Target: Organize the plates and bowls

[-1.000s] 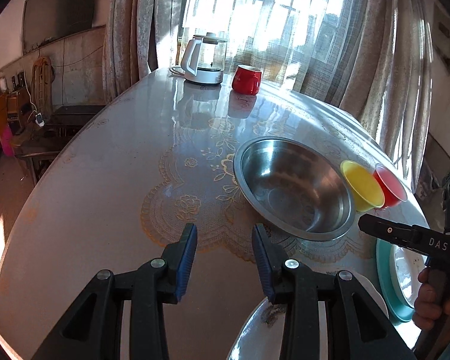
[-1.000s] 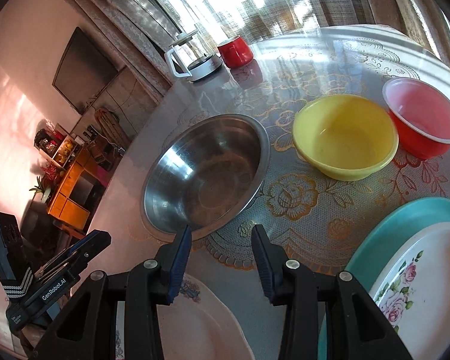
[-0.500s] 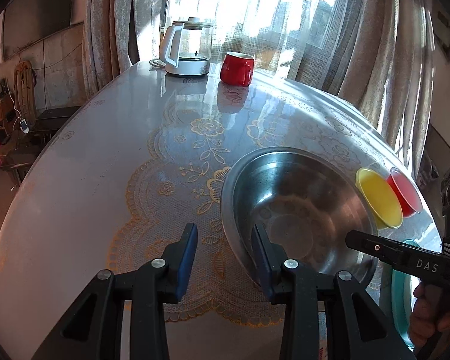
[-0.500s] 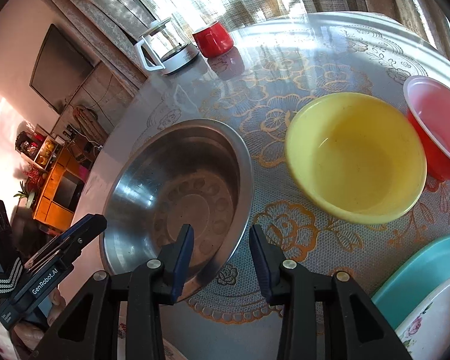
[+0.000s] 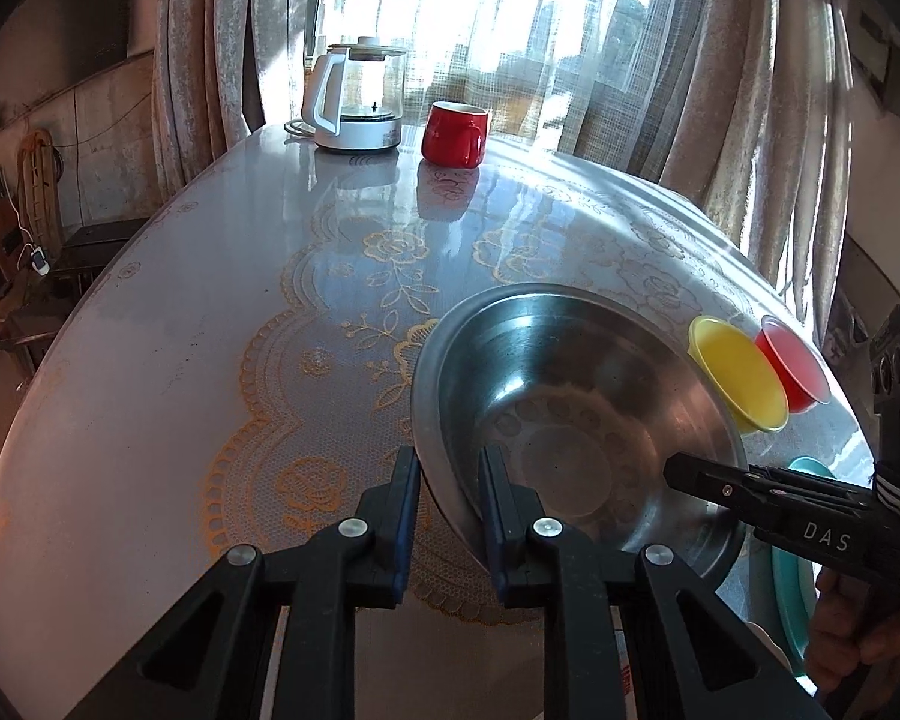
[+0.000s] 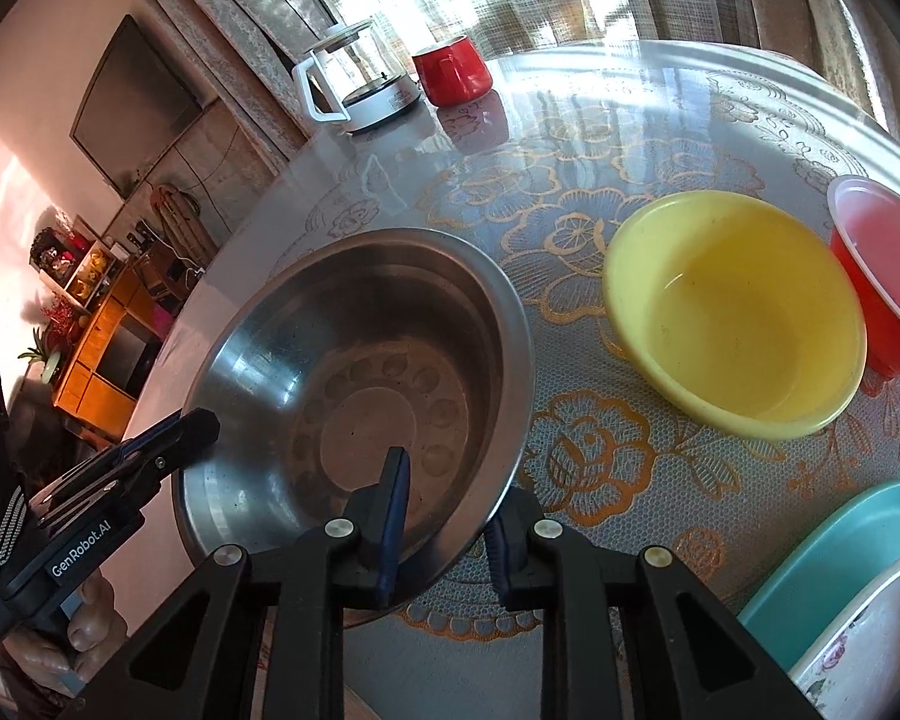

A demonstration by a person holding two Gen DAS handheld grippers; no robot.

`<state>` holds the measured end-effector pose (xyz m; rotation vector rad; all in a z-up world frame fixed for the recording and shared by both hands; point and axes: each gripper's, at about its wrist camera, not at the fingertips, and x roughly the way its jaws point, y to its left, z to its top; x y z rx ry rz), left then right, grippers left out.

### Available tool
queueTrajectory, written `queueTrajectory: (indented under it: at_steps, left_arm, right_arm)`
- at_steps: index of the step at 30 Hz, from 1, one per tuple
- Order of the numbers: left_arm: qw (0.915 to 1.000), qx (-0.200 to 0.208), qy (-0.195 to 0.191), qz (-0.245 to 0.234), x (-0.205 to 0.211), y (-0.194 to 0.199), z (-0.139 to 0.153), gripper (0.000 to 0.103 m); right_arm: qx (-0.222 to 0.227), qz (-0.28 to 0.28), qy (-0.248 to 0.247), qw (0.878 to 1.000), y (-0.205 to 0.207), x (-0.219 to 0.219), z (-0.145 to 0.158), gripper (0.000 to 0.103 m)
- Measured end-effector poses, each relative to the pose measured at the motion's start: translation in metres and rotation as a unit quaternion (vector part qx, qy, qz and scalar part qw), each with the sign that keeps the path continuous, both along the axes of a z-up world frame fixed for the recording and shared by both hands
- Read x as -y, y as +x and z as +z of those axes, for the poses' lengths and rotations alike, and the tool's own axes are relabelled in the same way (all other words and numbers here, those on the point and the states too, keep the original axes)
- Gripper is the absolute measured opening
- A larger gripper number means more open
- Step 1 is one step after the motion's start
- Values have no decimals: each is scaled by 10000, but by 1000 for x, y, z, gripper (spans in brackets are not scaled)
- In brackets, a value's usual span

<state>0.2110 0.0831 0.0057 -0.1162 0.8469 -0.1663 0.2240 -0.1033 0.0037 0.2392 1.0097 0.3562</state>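
A: What does the bowl look like from your end?

B: I see a stainless steel bowl [image 5: 576, 408], wide-rimmed, ring of embossed ovals in its base, on the lace-patterned table [image 5: 222, 324].

A: And my tongs?

B: Left gripper [image 5: 448, 468] has just been closing, rim at the bowl's 8 o'clock between its jaws. Right gripper [image 6: 447, 495] likewise, astride the 5 o'clock rim. I can't tell whether the pads press.

My left camera looks down along its fingers from close over the steel bowl [image 5: 576, 408]'s left rim; my right, from its right rim — both share that bowl.
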Motion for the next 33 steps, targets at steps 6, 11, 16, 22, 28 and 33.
queueTrajectory:
  at_steps: [6,11,16,22,28,33]
  left_arm:
    - [9998,195,0,45,1,-22,15,20]
    - [9993,359,-95,-42,5,-44,31,21]
    - [9986,485,-140,-163,20,-67,40,21]
    - [9973,612,-164,-365,43,-89,48,21]
    - [9951,679,-327,-636,67,-105,57,21]
    - [9934,662,-369,-863,92,-114,56,21]
  right_arm:
    - [197,7,64,9998,-13,1,14,23]
    - [347,5,190,9992,-30,7,26,23]
    - [496,-110,253,9984,-52,22,34,23]
    - [688,-318,266,9968,-80,44,43,23]
    - [753,-539,302,9952,-106,70,45,23]
    - [833,-806,287,9928,-128,95,47,23]
